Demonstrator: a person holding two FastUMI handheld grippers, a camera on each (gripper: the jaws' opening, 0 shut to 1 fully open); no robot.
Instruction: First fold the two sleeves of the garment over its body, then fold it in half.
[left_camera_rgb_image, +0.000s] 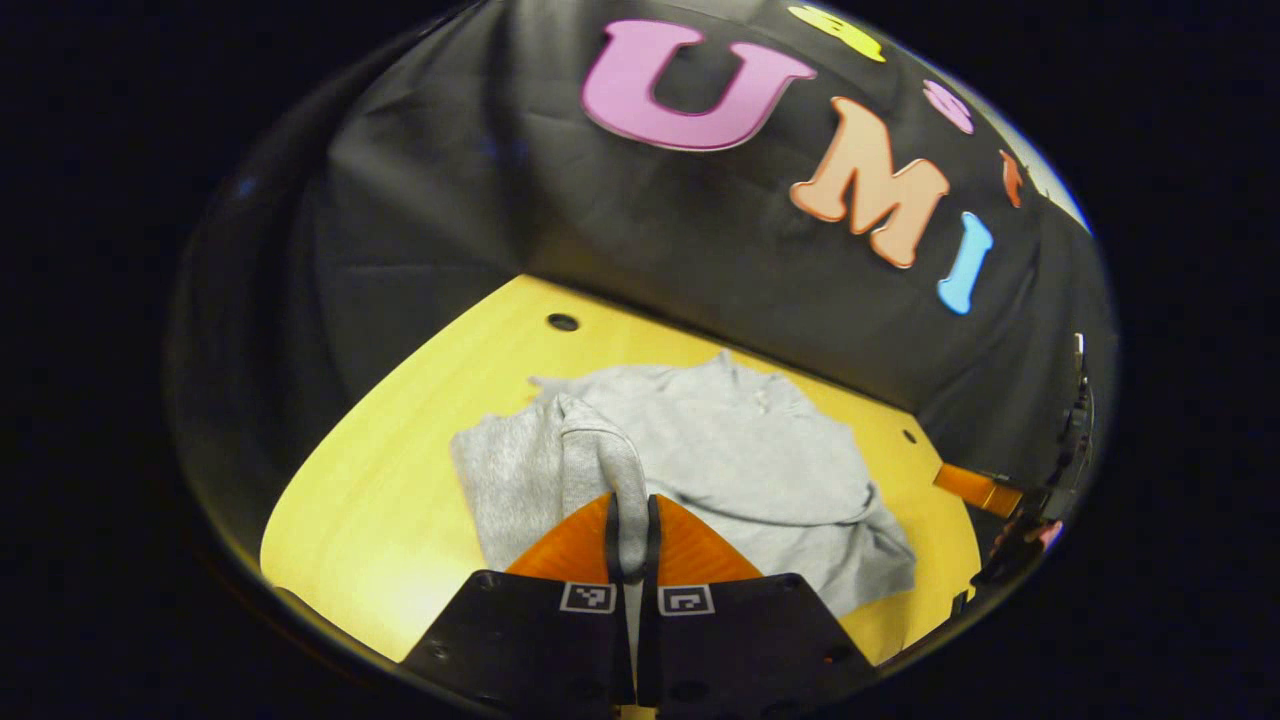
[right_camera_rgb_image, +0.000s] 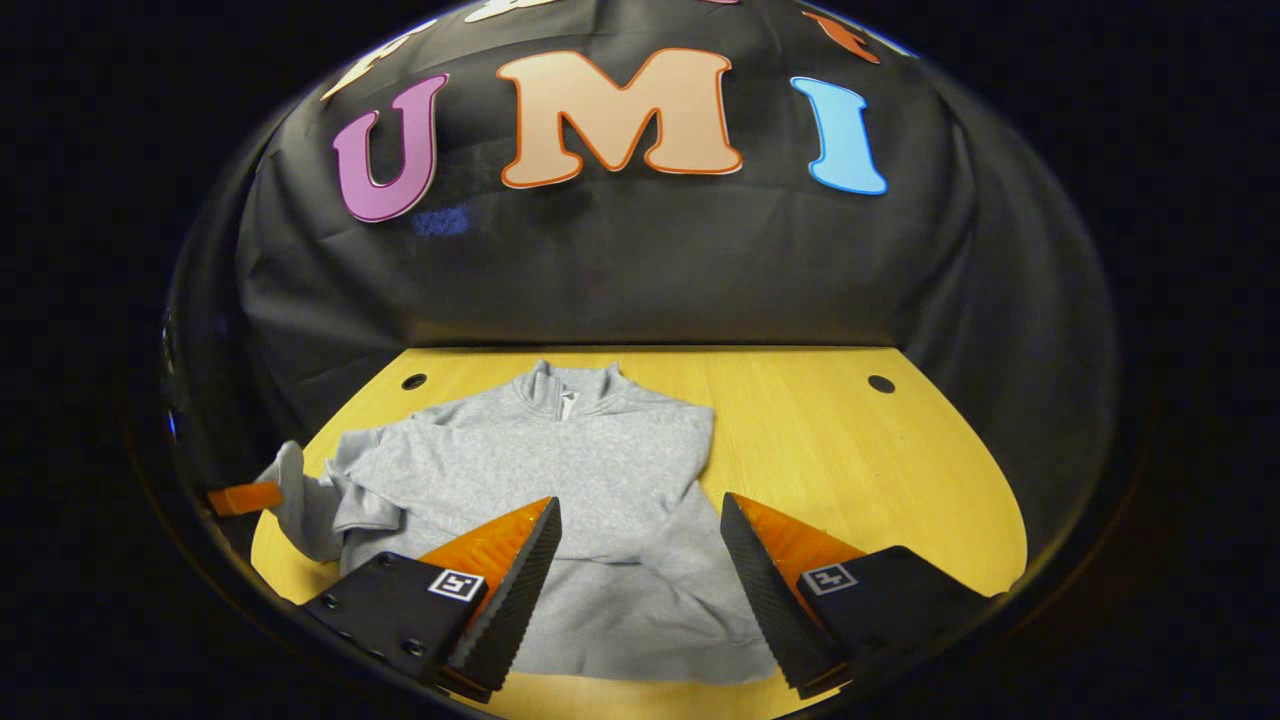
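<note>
Grey zip-neck sweatshirt (right_camera_rgb_image: 560, 480) spread collar-away on the yellow wooden table (right_camera_rgb_image: 850, 440), collar toward the black back wall. In the right gripper view: the far-right side already lying straight-edged over the body, judged as that sleeve folded in; hem near the camera, flat.

Left gripper (left_camera_rgb_image: 630, 530) clamped on the cuff end of the other sleeve (left_camera_rgb_image: 600, 440), both orange fingers pressed on a narrow ridge of grey fabric, sleeve lifted off the table in a hump. Seen from the right gripper view too: an orange finger (right_camera_rgb_image: 245, 497) at the far left edge with the sleeve draped from it, just off the table's side.

Right gripper (right_camera_rgb_image: 640, 560) spread wide, nothing between its ribbed pads, hovering over the lower body of the sweatshirt.

Step in hand, as judged: folding the remaining sleeve over the body. To do it well:
- Carry the cuff up and across toward the chest, high enough to keep trailing fabric from dragging the body out of shape.
- Crease at the shoulder seam, matching the straight edge on the opposite side.
- Lay the sleeve down flat, cuff inside the body's outline, not hanging past the hem.
- Release only once the cloth rests on the body.
- Use the free right gripper to pin the torso if it starts to slide.

Risk: bunching near the armpit, where the fabric already looks rumpled in the left gripper view. Half-fold not yet begun.
</note>
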